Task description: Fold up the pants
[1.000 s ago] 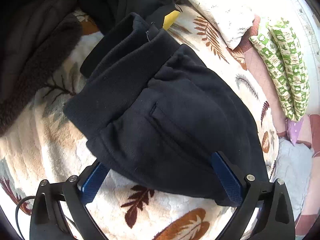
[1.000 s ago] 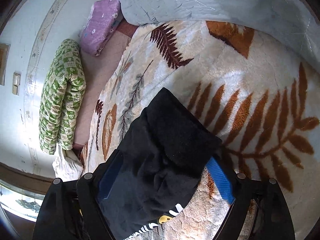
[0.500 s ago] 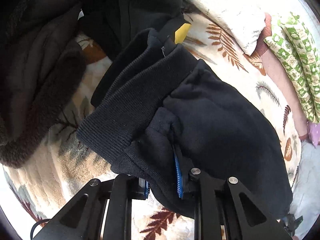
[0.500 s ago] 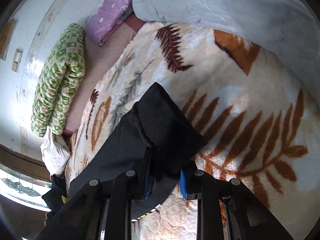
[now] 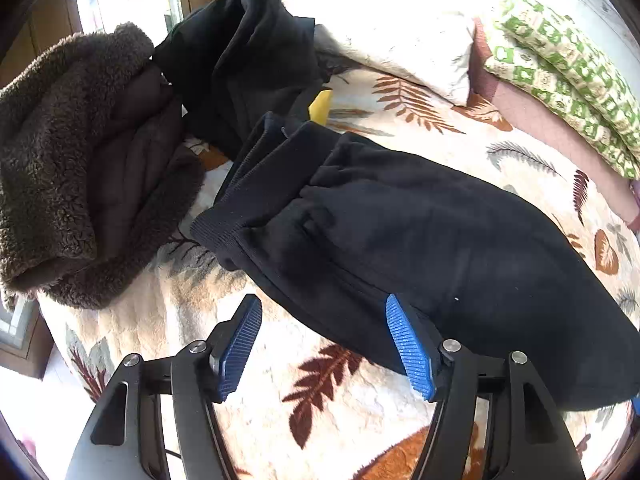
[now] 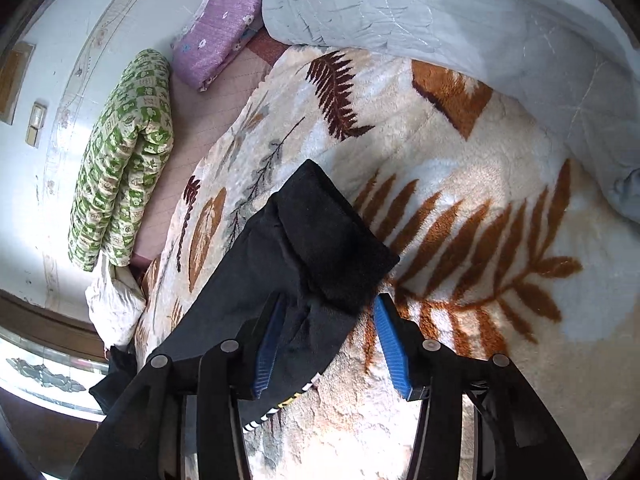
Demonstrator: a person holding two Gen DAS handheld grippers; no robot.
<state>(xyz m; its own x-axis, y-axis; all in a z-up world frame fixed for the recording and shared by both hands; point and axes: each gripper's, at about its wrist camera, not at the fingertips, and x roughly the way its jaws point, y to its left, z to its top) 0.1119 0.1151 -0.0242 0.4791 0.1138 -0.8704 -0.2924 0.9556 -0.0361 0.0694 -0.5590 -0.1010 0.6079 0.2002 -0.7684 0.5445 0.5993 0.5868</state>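
The black pants (image 5: pixel 420 232) lie on a bed covered by a cream blanket (image 5: pixel 352 400) with brown leaf prints. In the left wrist view their ribbed waistband (image 5: pixel 256 200) points toward a brown fleece garment (image 5: pixel 80 160) and a heap of dark clothes (image 5: pixel 248 52) at the far side, with a yellow tag (image 5: pixel 320 106) between the heap and the waistband. The left gripper (image 5: pixel 324 344) hangs above the blanket just beside the pants' near edge; its jaws are opening and nothing sits between the blue pads (image 5: pixel 408 352), though the right-hand pad is close against the fabric. In the right wrist view the leg end (image 6: pixel 332 236) of the pants lies folded over, and the right gripper (image 6: pixel 328 344) straddles it; its jaws are opening, released, with cloth between them, the left pad at the fabric and the right pad clear of it. A green patterned pillow (image 6: pixel 120 184), a purple pillow (image 6: pixel 216 40) and a pale blue quilt (image 6: pixel 460 12) lie beyond the blanket.
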